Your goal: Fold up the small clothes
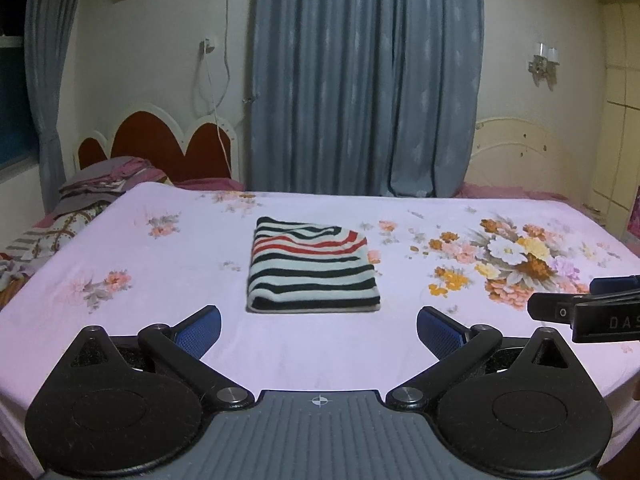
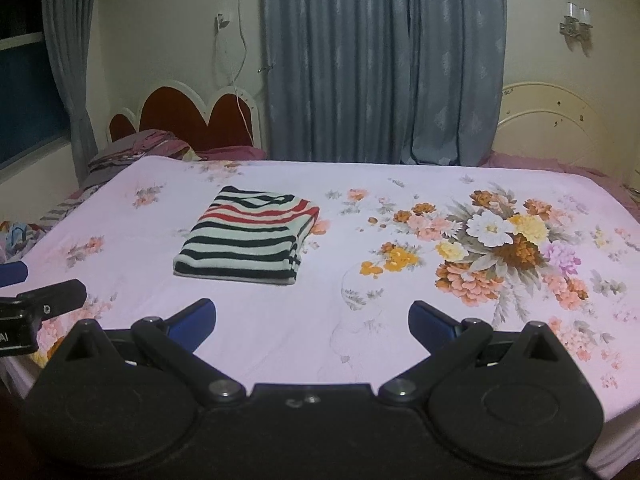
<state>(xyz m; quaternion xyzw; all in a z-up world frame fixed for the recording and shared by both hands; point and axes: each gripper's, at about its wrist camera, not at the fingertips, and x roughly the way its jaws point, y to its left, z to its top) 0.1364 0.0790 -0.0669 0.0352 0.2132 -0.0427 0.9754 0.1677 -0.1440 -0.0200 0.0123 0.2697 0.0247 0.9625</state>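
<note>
A striped garment [image 1: 312, 268] in black, white and red lies folded into a neat rectangle on the pink floral bedsheet [image 1: 160, 320]. In the right wrist view the same striped garment [image 2: 248, 236] sits to the left of centre. My left gripper [image 1: 319, 334] is open, held just short of the garment's near edge, nothing between its blue pads. My right gripper [image 2: 312, 326] is open too, over bare sheet to the right of the garment. Each gripper shows at the edge of the other's view: the right gripper [image 1: 580, 312], the left gripper [image 2: 36, 304].
The bedsheet [image 2: 400, 320] carries a large flower print [image 2: 504, 248] on its right side. A pile of bedding [image 1: 100, 184] lies at the far left by a red headboard [image 1: 160, 144]. Blue curtains [image 1: 360, 80] hang behind the bed. A cream headboard [image 1: 520, 160] stands far right.
</note>
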